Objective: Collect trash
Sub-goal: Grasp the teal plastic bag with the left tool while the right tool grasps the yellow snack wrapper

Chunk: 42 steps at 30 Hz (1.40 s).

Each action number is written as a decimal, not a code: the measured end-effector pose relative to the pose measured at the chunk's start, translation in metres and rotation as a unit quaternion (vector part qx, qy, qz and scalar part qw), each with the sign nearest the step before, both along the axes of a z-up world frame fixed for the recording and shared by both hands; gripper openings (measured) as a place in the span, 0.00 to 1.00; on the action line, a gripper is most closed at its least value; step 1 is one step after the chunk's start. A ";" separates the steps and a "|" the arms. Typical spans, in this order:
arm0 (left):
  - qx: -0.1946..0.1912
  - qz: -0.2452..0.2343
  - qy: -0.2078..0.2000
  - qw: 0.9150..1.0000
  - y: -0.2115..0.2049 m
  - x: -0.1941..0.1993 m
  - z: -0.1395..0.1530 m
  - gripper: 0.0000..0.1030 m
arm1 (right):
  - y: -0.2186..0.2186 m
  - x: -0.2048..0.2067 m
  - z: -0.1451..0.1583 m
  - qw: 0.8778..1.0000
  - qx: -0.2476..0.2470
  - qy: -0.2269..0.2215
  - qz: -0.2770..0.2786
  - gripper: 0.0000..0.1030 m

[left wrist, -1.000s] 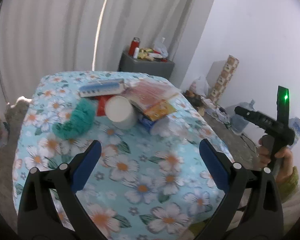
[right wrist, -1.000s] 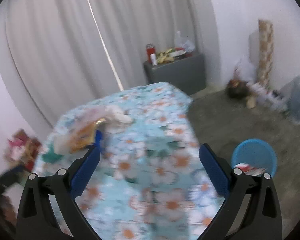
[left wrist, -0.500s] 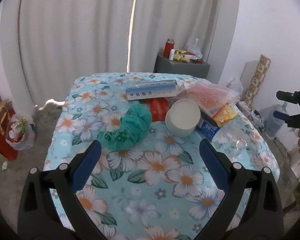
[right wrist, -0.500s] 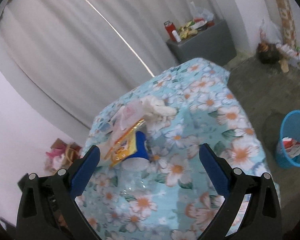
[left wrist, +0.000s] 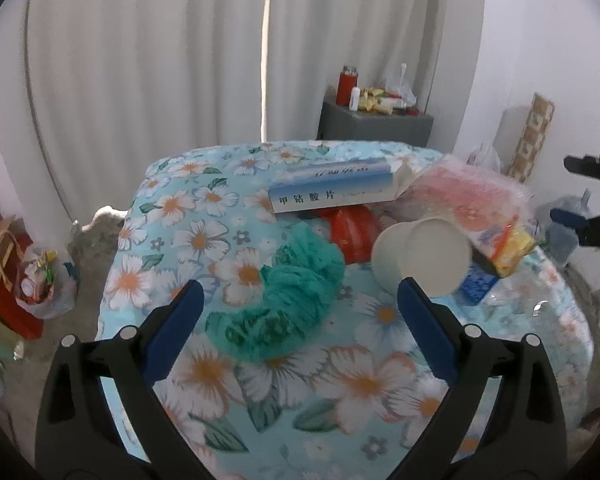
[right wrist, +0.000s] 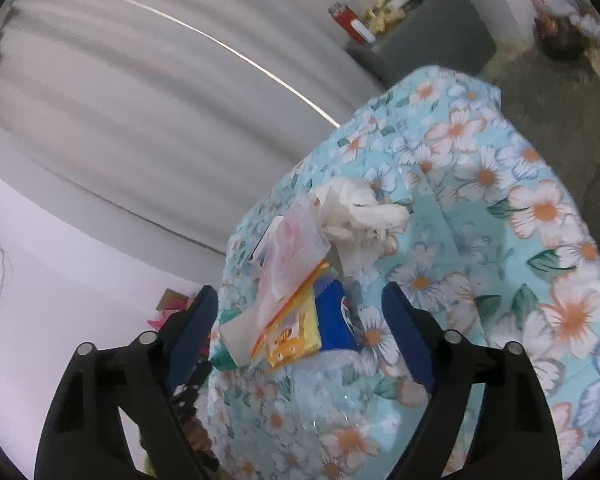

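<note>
A pile of trash lies on the floral-cloth table (left wrist: 364,380): a green mesh puff (left wrist: 292,300), a white paper cup (left wrist: 424,256) on its side, a blue-and-white box (left wrist: 336,192), a pink plastic bag (left wrist: 468,200) and a yellow packet (left wrist: 512,248). My left gripper (left wrist: 298,300) hovers open just short of the puff, touching nothing. My right gripper (right wrist: 300,304) comes in tilted from the table's side. Its jaws are closing around the yellow packet (right wrist: 296,332) and the clear bottle's blue label (right wrist: 336,320), with the pads still clear of both. A crumpled white tissue (right wrist: 360,216) lies beyond.
A grey cabinet (left wrist: 376,128) holding a red flask and small items stands behind the table by the white curtain. Bags (left wrist: 32,280) sit on the floor to the left. More clutter lies on the floor at the right. The right gripper (left wrist: 592,208) shows at the left wrist view's right edge.
Both grippers have come lower and closer to the pile. The right view has rolled and now sits over the bottle and yellow packet, and its jaws stand narrower than before.
</note>
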<state>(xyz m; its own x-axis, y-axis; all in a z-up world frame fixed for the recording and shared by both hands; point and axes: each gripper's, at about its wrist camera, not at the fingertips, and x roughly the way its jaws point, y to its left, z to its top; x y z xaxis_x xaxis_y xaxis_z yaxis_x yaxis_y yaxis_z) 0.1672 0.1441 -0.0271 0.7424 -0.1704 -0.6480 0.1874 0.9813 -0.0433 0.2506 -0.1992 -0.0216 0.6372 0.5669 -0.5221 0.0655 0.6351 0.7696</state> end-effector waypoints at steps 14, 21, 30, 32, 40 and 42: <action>0.008 0.000 0.088 0.996 0.004 0.048 -0.041 0.61 | 0.003 0.037 -0.031 0.996 0.080 0.043 0.009 0.43; -0.017 0.002 0.095 0.995 0.006 0.049 -0.039 0.47 | 0.003 0.034 -0.032 0.994 0.095 0.046 0.014 0.22; -0.043 0.013 0.087 0.995 0.011 0.037 -0.030 0.42 | 0.005 0.022 -0.024 0.993 0.116 0.031 0.022 0.09; -0.047 0.015 0.083 0.995 0.013 0.034 -0.027 0.42 | 0.005 0.018 -0.022 0.992 0.123 0.027 0.025 0.08; -0.069 0.028 0.060 0.995 0.021 0.011 -0.006 0.42 | 0.000 -0.002 -0.009 0.990 0.139 0.003 0.025 0.07; -0.075 0.030 0.053 0.995 0.022 0.003 0.001 0.42 | -0.001 -0.008 -0.006 0.989 0.144 -0.003 0.026 0.06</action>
<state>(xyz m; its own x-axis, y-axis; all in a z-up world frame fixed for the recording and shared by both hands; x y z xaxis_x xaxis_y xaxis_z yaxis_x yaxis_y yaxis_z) 0.1706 0.1664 -0.0259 0.6831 -0.2287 -0.6936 0.1148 0.9715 -0.2073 0.2429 -0.1999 -0.0278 0.6056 0.7240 -0.3303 0.0323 0.3924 0.9192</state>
